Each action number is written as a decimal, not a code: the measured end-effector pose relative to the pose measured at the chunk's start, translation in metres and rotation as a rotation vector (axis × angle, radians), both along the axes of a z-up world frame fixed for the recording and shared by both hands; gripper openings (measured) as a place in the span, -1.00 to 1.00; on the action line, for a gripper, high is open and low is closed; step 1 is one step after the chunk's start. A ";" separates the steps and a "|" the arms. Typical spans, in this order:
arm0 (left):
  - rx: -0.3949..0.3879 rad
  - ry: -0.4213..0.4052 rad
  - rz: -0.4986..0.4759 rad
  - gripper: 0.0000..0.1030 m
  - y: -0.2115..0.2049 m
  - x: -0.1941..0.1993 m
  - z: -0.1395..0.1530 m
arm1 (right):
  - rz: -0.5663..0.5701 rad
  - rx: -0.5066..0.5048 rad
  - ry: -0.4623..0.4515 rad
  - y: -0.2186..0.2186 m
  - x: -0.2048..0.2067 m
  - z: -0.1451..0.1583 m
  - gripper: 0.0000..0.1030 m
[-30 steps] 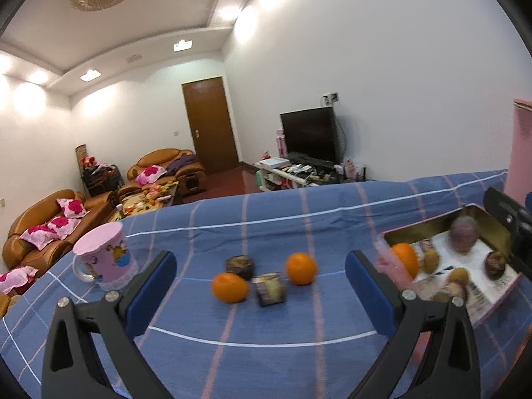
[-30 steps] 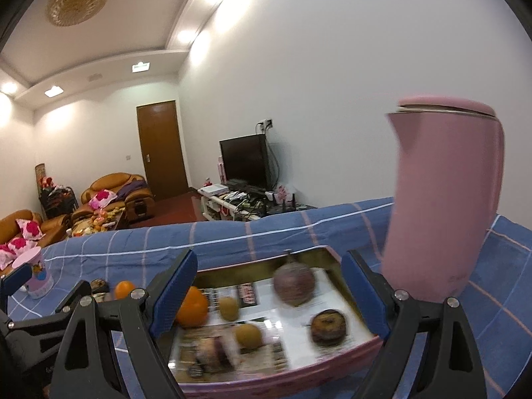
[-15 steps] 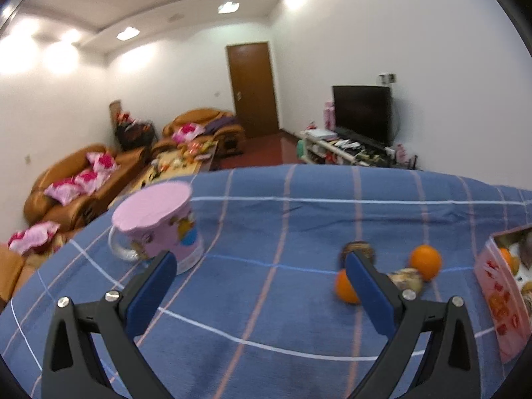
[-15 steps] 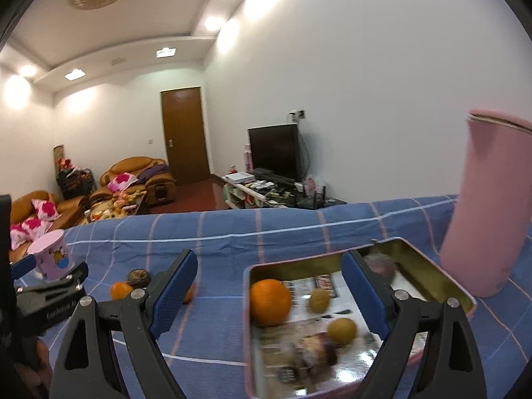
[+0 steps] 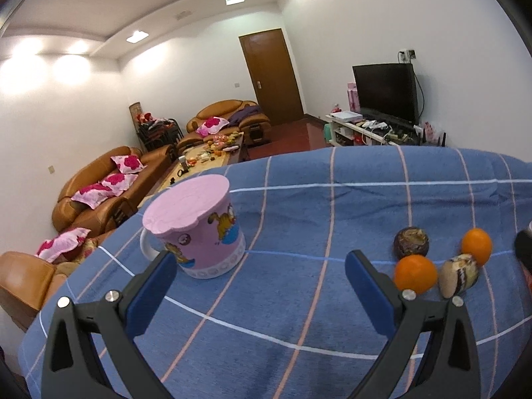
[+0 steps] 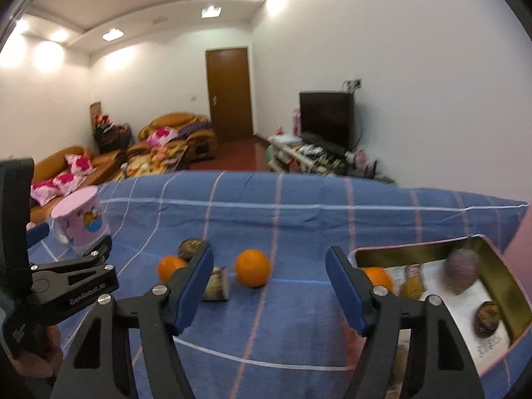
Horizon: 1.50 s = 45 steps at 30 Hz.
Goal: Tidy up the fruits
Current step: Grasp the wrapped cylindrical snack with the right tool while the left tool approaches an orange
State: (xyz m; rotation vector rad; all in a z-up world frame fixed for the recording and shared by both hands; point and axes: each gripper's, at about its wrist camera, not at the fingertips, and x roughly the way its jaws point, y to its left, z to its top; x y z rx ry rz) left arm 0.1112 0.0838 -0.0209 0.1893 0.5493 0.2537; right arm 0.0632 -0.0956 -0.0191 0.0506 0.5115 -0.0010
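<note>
Fingers (image 6: 206, 266) hiding fruit (image 6: 191, 249), blurry tin (image 6: 498, 266)

White walls (image 5: 415, 16) are glowing under recessed ceiling lights (image 5: 137, 36). Brown leather sofas (image 5: 99, 186) (strewn with pink cushions) are lining the left side, a wooden door (image 5: 271, 76) is standing shut, and a dark television (image 5: 385, 91) is sitting on a low stand.

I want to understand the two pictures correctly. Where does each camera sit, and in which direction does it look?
Left wrist: on the left gripper, facing the mug and the loose fruit; only its own open fingers show.
Right wrist: on the right gripper, facing an orange and the tin; its jaws, just closing, are empty; the left gripper appears at the left edge.
Shared: mug, loose fruit, blue cloth.
</note>
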 end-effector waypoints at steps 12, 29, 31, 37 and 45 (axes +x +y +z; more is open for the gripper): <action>-0.036 0.032 0.022 1.00 0.010 0.006 0.000 | 0.054 0.051 0.197 0.028 0.036 -0.022 0.22; -0.063 0.053 0.022 1.00 0.019 0.007 -0.002 | 0.034 0.115 0.356 0.030 0.060 -0.043 -0.27; -0.063 0.055 0.012 1.00 0.018 0.008 -0.002 | 0.071 0.142 0.351 0.030 0.057 -0.043 -0.35; -0.079 0.056 -0.021 1.00 0.014 0.005 -0.002 | 0.087 0.225 0.225 0.017 0.028 -0.028 -0.35; -0.078 0.042 -0.071 1.00 0.006 0.000 0.000 | 0.049 0.218 0.130 0.003 0.001 -0.016 -0.35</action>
